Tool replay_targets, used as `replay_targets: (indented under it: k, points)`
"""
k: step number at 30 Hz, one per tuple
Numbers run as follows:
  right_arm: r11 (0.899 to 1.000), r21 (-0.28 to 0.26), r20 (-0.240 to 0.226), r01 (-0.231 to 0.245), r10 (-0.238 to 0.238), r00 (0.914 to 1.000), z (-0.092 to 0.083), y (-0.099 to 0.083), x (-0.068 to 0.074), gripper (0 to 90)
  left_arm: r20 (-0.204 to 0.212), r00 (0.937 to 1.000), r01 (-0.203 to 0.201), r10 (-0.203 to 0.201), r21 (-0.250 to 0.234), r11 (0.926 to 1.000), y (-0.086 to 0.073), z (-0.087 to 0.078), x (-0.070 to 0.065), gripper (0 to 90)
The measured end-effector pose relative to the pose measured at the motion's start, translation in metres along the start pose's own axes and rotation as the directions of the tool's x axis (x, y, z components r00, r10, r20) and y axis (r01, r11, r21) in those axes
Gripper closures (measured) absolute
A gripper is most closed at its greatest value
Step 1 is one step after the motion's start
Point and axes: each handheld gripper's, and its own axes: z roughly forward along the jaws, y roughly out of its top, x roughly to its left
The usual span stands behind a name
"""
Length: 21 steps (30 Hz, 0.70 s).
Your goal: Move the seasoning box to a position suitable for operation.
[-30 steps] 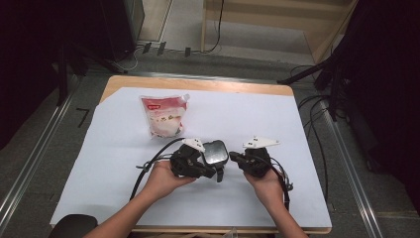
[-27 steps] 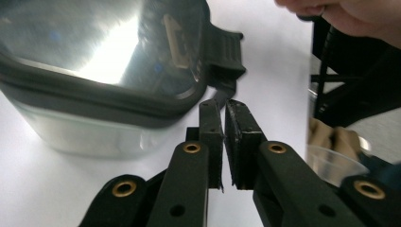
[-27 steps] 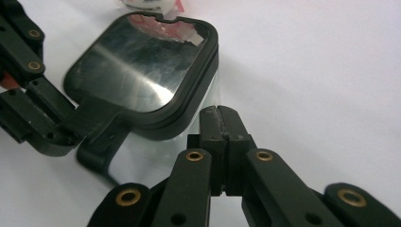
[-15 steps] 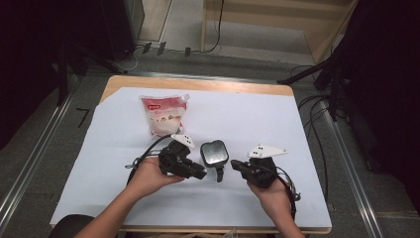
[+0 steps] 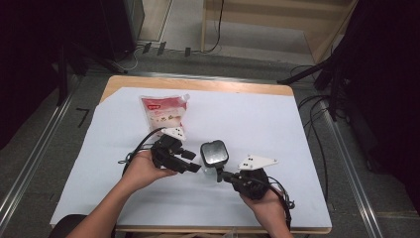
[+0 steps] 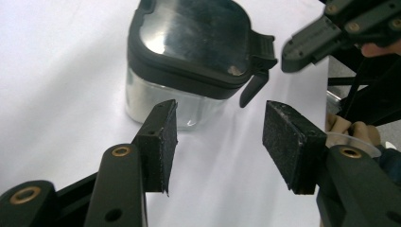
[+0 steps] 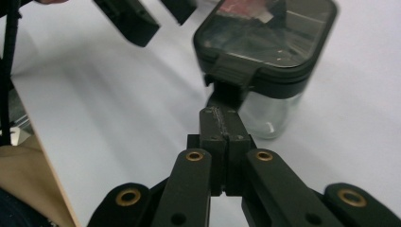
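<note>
We see the clear jar [image 5: 214, 157] mid-bench, just in front of the pouch [image 5: 163, 112]. Our right gripper [image 7: 222, 124] has its fingers clenched just below the jar's latch tab [image 7: 230, 75]; whether they pinch it, we cannot tell. Left gripper [image 6: 217, 137] is released beside the jar. Pulling the latch unbraced could tip or drag the jar.

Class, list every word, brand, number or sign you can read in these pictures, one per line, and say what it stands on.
Red and white spouted pouch: carries a red printed label, but its letters are too small and blurred to read.
Clear square jar with a black latched lid: no text on it.
Left gripper and right gripper: no markings.
Nothing here can be quoted.
</note>
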Motion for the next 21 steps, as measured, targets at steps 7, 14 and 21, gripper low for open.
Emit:
replay_targets:
  k: [7,14,21]
  points:
    - [0.999,0.018,-0.028,0.029,-0.028,0.9992,0.013,-0.001,0.008,90.0,-0.001,1.0,0.008,-0.008,-0.013,0.9999,0.0,-0.002,0.008,45.9]
    - [0.999,0.039,-0.049,0.029,-0.027,0.9984,0.024,0.0,0.011,90.0,-0.02,0.9998,-0.003,0.002,-0.041,0.9992,0.0,-0.005,0.011,45.8]
    - [0.998,0.056,-0.044,0.03,-0.027,0.9987,0.029,0.0,0.005,90.0,-0.031,0.9995,0.002,-0.003,-0.039,0.9993,-0.001,-0.006,0.013,45.1]
